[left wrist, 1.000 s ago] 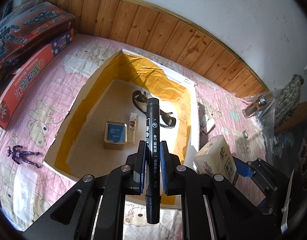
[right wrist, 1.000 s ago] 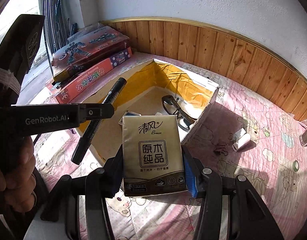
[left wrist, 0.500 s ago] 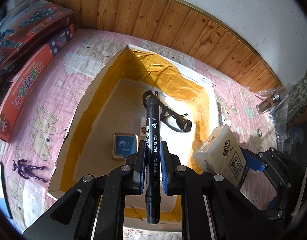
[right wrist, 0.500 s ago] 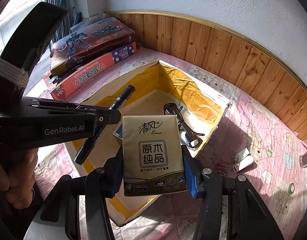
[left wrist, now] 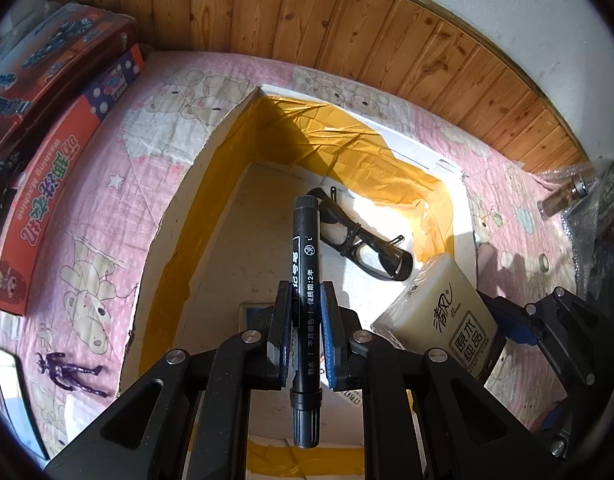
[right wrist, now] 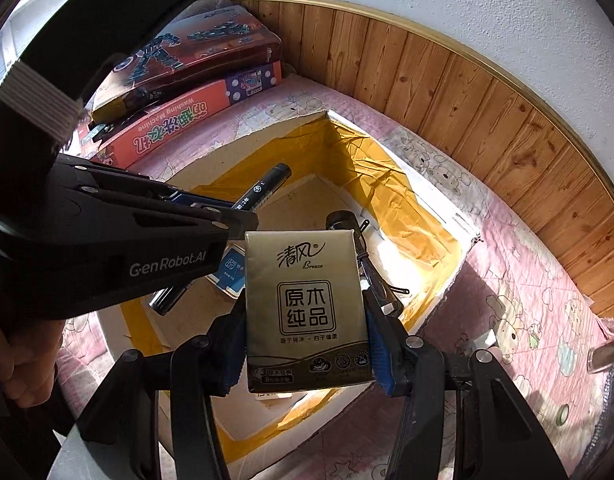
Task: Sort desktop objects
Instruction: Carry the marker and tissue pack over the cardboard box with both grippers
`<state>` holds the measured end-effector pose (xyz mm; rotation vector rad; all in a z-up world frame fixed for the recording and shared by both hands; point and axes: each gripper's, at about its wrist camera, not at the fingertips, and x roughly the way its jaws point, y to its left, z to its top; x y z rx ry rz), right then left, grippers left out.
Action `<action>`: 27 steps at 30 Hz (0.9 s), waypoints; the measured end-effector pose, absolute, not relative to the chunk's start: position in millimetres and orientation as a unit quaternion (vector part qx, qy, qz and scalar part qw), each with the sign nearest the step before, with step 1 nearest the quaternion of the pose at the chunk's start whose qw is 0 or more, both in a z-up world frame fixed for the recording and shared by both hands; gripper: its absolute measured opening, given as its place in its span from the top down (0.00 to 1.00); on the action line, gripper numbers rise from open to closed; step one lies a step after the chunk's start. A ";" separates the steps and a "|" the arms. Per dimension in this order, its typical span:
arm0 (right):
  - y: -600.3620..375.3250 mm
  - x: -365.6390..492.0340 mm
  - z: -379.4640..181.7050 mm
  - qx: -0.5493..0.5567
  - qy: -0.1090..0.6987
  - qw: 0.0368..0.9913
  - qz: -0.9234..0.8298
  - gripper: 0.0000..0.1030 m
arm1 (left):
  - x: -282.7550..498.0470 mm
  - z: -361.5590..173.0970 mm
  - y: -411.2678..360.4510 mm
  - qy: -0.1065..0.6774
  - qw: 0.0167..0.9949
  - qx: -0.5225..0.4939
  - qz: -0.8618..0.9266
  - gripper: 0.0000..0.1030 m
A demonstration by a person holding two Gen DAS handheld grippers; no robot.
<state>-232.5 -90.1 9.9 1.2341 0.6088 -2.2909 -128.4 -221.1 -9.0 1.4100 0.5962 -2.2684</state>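
Observation:
My left gripper (left wrist: 305, 294) is shut on a black marker pen (left wrist: 305, 248), which stands upright between the pads above the inside of an open cardboard box (left wrist: 175, 216) lined with yellow tape. My right gripper (right wrist: 305, 306) is shut on a gold tissue pack (right wrist: 305, 312), held over the box's near right part. In the left wrist view the tissue pack (left wrist: 447, 312) hangs to the right of the marker. In the right wrist view the left gripper (right wrist: 231, 220) and marker (right wrist: 267, 184) sit at the left. Black glasses (left wrist: 367, 244) and a small blue-labelled tin (right wrist: 231, 268) lie on the box floor.
Two toy boxes (left wrist: 47, 120) are stacked at the far left on the pink bear-print cloth (left wrist: 503, 168). A purple figure (left wrist: 71, 372) lies left of the box. A glass bottle (left wrist: 563, 200) and a small tape roll (left wrist: 544, 262) lie at the right. Wooden wall panelling runs behind.
Both grippers have moved forward and a little down, from the box's near edge to over its inside, each still holding its object. The box and glasses look larger and closer.

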 end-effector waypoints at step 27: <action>-88.6 -279.1 -27.4 0.544 0.226 0.263 -0.764 0.49 | -198.1 -54.2 -258.6 0.199 0.214 0.558 -0.777 0.87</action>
